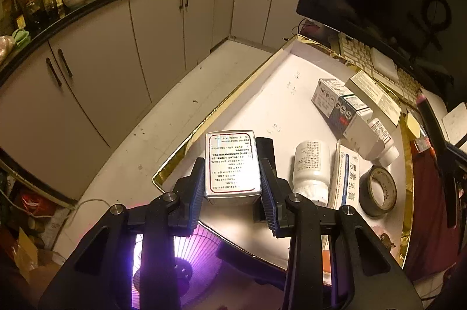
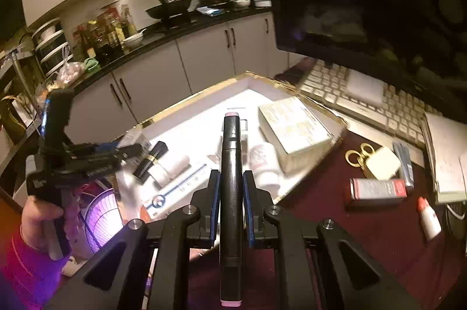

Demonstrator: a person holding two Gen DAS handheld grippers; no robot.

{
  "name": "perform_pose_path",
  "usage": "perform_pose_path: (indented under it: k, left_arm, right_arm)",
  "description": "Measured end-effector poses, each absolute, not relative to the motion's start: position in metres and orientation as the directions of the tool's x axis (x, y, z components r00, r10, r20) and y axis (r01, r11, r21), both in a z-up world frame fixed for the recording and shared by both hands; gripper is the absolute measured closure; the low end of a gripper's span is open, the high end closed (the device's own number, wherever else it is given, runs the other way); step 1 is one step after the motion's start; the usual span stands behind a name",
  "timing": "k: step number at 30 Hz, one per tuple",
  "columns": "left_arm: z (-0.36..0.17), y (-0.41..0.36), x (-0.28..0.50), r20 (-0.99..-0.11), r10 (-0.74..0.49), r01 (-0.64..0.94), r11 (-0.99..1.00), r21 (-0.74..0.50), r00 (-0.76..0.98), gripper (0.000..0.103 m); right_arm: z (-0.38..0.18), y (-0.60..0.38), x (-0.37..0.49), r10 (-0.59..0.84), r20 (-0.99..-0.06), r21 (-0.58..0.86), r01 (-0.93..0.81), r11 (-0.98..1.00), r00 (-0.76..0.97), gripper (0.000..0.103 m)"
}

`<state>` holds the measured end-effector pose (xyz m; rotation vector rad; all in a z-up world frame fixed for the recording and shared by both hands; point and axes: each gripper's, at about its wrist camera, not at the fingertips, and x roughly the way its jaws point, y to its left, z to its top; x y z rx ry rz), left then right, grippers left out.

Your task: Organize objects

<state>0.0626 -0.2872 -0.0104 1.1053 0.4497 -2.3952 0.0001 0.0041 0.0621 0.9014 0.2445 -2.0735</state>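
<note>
Silver tin (image 1: 232,167) sits clamped in the left hand-held gripper (image 1: 232,181), above the tray (image 1: 262,94). Right hand-held gripper (image 2: 230,193) squeezes a black marker (image 2: 230,178) near its middle. Tin's smooth sides may slip and hit the bottle (image 1: 310,170).

In the tray (image 1: 280,94), a bottle (image 1: 310,170) lies right of the box (image 1: 232,164). A tape roll (image 1: 378,190) sits further right. The keyboard (image 1: 373,62) is behind the tray.
</note>
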Motion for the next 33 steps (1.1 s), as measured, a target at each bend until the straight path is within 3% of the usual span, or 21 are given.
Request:
perform_pose_path:
  k: [6,22,33]
  left_arm:
    - [-0.012,-0.283,0.063,-0.776,-0.265,0.522,-0.847,-0.095,-0.572,0.068]
    - [-0.012,-0.278,0.061,-0.784,-0.240,0.502,-0.859,-0.103,-0.573,0.068]
    - [-0.012,-0.279,0.058,-0.789,-0.243,0.508,-0.856,-0.099,-0.564,0.068]
  right_arm:
    - [0.056,-0.028,-0.006,-0.617,-0.713,0.137,0.796,-0.589,-0.334,0.090]
    - [0.030,-0.107,-0.072,-0.656,-0.743,0.383,0.718,-0.581,-0.134,0.090]
    - [0.005,-0.134,-0.098,-0.627,-0.770,0.411,0.662,-0.627,-0.115,0.090]
